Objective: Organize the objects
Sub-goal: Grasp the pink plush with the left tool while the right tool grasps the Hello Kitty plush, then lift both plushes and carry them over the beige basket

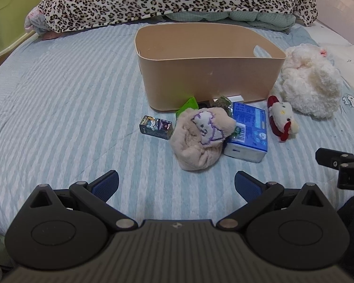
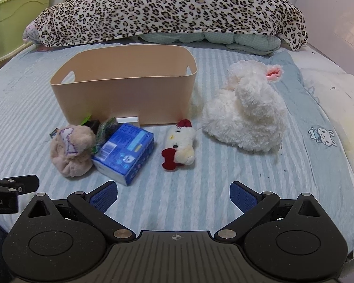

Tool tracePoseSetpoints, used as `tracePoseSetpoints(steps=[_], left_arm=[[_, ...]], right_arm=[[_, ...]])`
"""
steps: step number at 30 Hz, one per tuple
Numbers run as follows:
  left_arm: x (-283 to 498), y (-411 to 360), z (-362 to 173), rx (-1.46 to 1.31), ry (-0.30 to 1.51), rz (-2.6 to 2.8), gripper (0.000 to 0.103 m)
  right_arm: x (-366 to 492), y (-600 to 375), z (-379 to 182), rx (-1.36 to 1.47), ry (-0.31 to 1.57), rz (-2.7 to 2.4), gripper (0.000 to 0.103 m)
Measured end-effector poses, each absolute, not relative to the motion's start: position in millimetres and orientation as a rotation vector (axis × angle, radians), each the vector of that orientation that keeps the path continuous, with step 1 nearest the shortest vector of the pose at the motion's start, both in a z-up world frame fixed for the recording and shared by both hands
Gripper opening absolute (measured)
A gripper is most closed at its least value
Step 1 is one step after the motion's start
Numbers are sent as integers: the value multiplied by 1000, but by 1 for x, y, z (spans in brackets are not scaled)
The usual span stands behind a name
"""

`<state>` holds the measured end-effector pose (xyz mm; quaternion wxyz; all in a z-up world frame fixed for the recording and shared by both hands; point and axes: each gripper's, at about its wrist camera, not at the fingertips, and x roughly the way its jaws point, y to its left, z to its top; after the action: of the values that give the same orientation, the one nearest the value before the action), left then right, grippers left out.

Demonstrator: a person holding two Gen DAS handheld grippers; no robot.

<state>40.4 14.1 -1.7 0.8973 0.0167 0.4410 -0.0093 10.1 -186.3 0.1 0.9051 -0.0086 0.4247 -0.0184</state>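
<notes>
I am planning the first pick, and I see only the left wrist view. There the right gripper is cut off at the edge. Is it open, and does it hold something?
Observer: The right gripper is open, with nothing between its fingers.
Operator: I see one handle hole in the beige bin. Is there a second?
Observer: Yes. In the right wrist view the beige bin shows one cutout in each short wall.
Operator: Which object lies most directly ahead of the right gripper?
Observer: The small white plush with the red bow. It lies on its side, apart from the bin.
</notes>
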Motion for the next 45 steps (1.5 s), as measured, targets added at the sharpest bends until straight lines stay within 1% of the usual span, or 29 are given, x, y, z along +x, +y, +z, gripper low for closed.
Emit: tracePoseSetpoints(steps=[3,7,12,18,20,21,23,24,25,26,27,28,31,35,37,38,39,45], left_arm=[[51,18,-8,29,922,-32,103],[68,22,-17,11,935,-48,103],[90,19,-26,9,935,-69,103],[116,12,-44,11,960,-102,102],[122,10,-49,9,975,-116,87],[125,9,-51,11,991,-126,74],[127,7,-54,1,1004,-143,68],[127,7,-54,-8,1002,-156,62],[126,8,-54,-12,999,-168,55],[125,8,-53,-14,996,-183,50],[123,9,-53,-17,994,-198,44],[122,10,-52,-21,990,-205,40],[117,16,-49,-42,977,-222,33],[111,22,-41,-56,965,-217,28],[106,26,-35,-62,955,-220,18],[104,27,-31,-65,949,-224,9],[102,29,-27,-68,944,-231,7],[99,30,-15,-39,917,-228,7]], right_arm=[[21,-192,-8,-19,881,-45,102],[40,-202,-18,-22,893,-47,96],[67,-214,-30,-11,897,-28,91],[100,-219,-48,22,926,5,82],[110,-216,-55,23,938,20,80],[114,-215,-59,19,944,25,78],[123,-211,-67,16,960,29,74],[126,-210,-72,17,972,32,69],[129,-209,-77,21,987,33,61],[133,-208,-82,27,1006,32,55],[134,-208,-86,41,1019,36,44],[134,-208,-88,61,1022,45,40],[126,-203,-84,48,997,50,38],[111,-201,-72,71,969,67,37],[102,-202,-63,83,947,69,37],[98,-202,-58,93,936,73,37],[95,-203,-52,102,923,77,37],[79,-203,-18,98,837,87,37]])
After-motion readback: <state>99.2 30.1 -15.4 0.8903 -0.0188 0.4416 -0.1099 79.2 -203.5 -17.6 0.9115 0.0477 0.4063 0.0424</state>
